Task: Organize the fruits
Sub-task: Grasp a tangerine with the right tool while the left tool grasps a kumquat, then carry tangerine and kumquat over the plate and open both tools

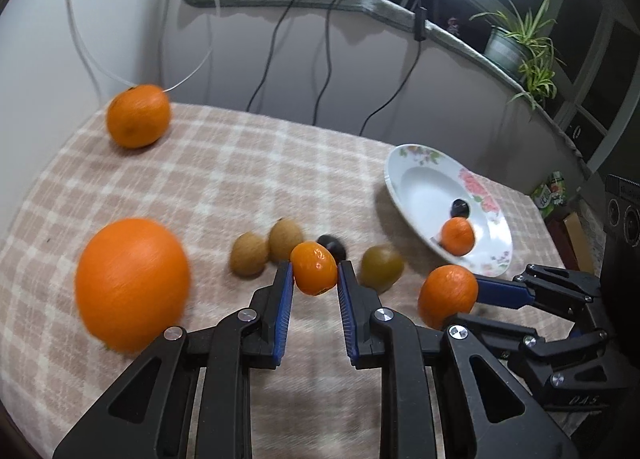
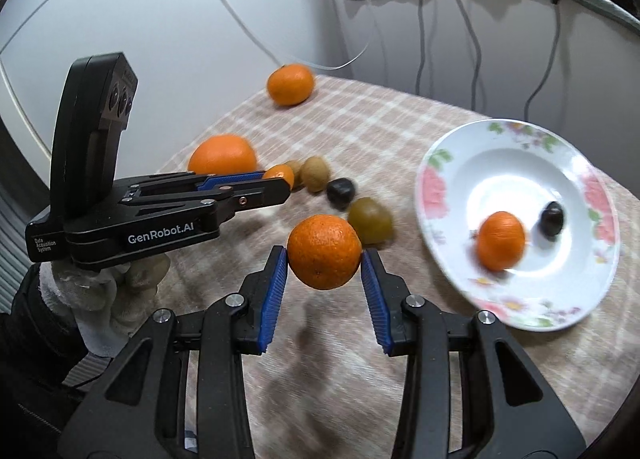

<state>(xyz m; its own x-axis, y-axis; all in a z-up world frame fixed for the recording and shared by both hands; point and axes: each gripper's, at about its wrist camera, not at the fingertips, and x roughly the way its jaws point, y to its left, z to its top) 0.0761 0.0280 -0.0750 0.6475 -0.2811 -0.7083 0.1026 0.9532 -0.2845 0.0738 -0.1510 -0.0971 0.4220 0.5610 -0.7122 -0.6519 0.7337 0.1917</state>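
- We see the desk, under a checked cloth, carrying everything; the flowered plate sits toward its right side and already holds a small orange fruit and a dark round fruit.
- The big orange lies loose at the left, with another orange well apart at the far edge. We judge both firm, heavier than the rest and apt to roll; they are best taken across the widest middle.
- Our right gripper has its fingers clamped on a mandarin, held clear of the cloth and near the plate. Its peel looks dimpled and slightly soft, so we expect it to hold well under moderate pressure.
- Our left gripper has its fingers nearly together, pinching a kumquat by its sides. It is small, glossy and light; we think it could slip out if squeezed off-centre.
- On the cloth beyond lie a greenish fruit, two tan fruits and a dark fruit, close together. They look light and easily nudged.
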